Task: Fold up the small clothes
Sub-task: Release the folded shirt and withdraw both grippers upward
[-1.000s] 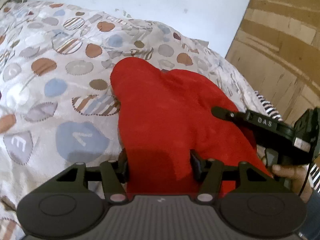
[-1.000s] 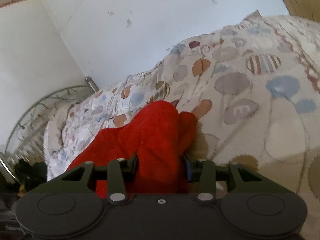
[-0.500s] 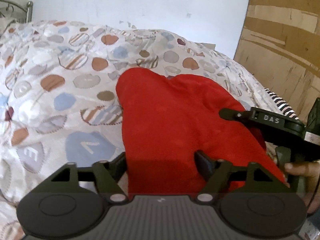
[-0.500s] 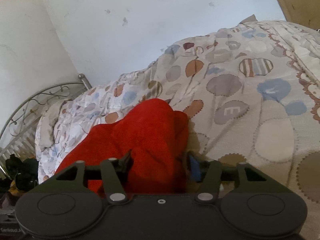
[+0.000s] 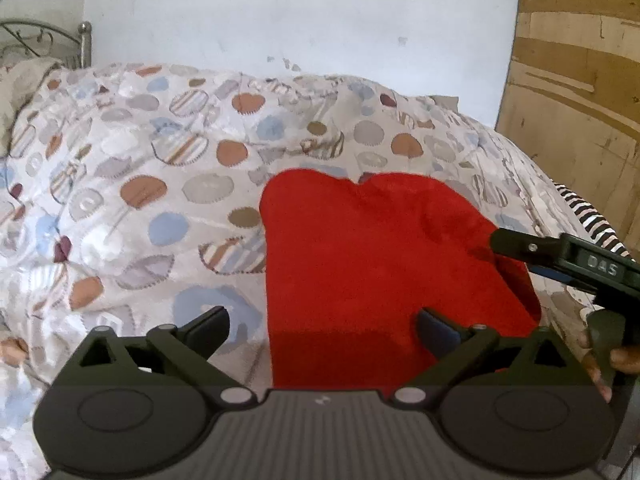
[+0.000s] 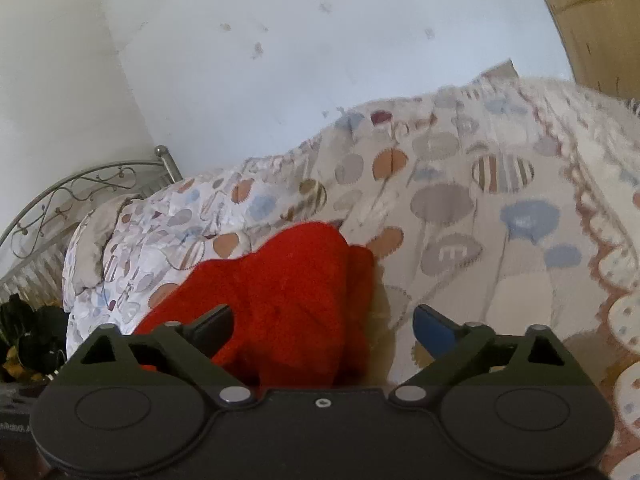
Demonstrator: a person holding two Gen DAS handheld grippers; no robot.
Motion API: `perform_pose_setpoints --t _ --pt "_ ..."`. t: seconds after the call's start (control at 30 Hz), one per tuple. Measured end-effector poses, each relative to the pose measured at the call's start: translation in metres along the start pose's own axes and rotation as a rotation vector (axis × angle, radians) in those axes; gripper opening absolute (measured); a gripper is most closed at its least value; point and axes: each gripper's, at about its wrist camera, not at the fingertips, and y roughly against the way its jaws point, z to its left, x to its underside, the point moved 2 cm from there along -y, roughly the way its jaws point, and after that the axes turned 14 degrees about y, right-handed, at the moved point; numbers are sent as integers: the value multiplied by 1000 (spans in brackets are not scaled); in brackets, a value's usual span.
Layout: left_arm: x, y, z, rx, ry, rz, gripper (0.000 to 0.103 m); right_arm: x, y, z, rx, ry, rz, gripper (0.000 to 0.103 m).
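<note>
The left claw (image 5: 322,326) stood wide, its jaws just having opened, and held nothing; the red cloth (image 5: 384,264) lay flat on the bed between them and reached further ahead. The right claw (image 6: 322,324) was also wide after opening, with the cloth's end between its fingers but free of the pads. Beyond the cloth spread the patterned bedcover (image 5: 140,184), then the white wall (image 5: 300,20).

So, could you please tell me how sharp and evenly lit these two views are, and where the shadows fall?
Left wrist view: sharp, soft daylight; the left tool throws a shadow band on the near edge of the red garment. Right wrist view: bedspread smeared by motion blur at right, garment shadowed beside its right edge. Both: fisheye bends the edges.
</note>
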Motion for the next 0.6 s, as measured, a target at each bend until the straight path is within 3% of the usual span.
perform_pose_setpoints --t 0.33,0.6 --pt "-7 49 -10 -9 16 -117 102 -18 57 15 47 92 -110 102" --pt "2 113 -19 13 12 -221 102 -31 128 37 64 151 -231 102"
